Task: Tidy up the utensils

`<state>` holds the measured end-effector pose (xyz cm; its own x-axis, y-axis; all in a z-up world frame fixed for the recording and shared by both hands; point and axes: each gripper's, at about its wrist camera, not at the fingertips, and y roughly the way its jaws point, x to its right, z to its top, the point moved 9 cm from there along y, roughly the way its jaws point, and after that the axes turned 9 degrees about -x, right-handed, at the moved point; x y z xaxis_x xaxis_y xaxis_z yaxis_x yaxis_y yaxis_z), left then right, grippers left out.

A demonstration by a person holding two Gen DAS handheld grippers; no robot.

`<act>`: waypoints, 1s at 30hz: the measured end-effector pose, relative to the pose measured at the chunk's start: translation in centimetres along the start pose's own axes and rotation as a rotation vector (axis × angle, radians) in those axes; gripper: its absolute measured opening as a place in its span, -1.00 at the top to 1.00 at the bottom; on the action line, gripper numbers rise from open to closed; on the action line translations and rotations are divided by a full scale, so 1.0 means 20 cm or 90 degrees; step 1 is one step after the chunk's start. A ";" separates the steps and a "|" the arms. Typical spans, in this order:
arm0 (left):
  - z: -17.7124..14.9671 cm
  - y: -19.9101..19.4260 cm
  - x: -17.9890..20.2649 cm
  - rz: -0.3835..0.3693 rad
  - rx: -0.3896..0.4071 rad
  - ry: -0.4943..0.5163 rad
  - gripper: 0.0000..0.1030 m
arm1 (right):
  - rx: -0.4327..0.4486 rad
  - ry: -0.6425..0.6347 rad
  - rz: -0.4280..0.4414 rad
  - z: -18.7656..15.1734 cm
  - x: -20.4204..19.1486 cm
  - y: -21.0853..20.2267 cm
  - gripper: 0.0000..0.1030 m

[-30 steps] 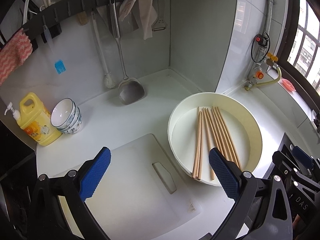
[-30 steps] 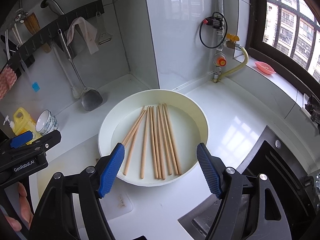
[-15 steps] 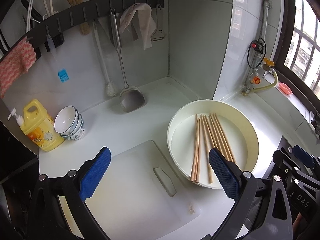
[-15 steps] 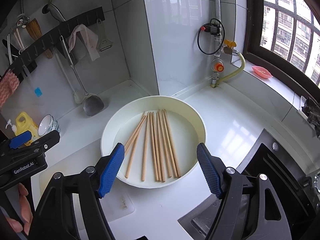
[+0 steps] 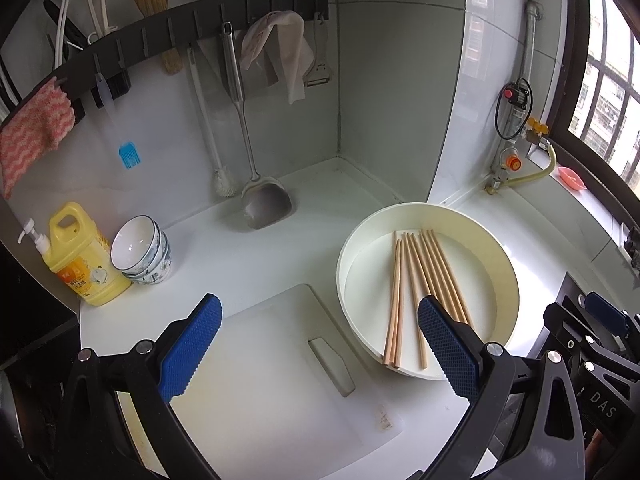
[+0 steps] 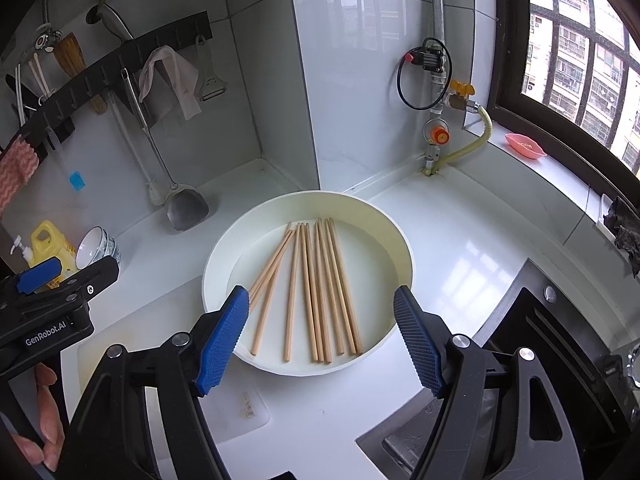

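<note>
Several wooden chopsticks (image 5: 420, 276) lie side by side in a round cream basin (image 5: 500, 256) on the white counter; they also show in the right wrist view (image 6: 316, 284), in the basin (image 6: 384, 224). My left gripper (image 5: 320, 340) is open and empty, held above the white cutting board (image 5: 272, 380), left of the basin. My right gripper (image 6: 320, 332) is open and empty, held above the basin's near rim. The left gripper shows at the left edge of the right wrist view (image 6: 52, 292).
A dark wall rail (image 5: 192, 32) holds a spatula (image 5: 264, 200), a brush (image 5: 220, 184), a cloth (image 5: 280, 56), a peeler and a blue silicone brush (image 5: 128, 156). A yellow soap bottle (image 5: 80, 256) and stacked bowls (image 5: 140, 252) stand at the left. A stove (image 6: 560, 344) is at the right.
Both grippers have drawn back and up, away from the basin, so more of the wall rail shows. Nothing on the counter has moved. Both stay open.
</note>
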<state>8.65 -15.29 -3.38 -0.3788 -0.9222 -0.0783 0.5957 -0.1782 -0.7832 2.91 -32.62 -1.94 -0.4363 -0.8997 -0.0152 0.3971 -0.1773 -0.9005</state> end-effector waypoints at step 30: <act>-0.01 0.00 0.02 0.004 0.010 0.015 -0.88 | 0.001 0.001 -0.008 -0.01 0.00 -0.01 -0.39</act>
<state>8.35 -15.50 -3.45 -0.3920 -0.9148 -0.0977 0.6094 -0.1787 -0.7725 2.73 -32.43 -1.91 -0.4424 -0.8968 -0.0040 0.3922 -0.1895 -0.9001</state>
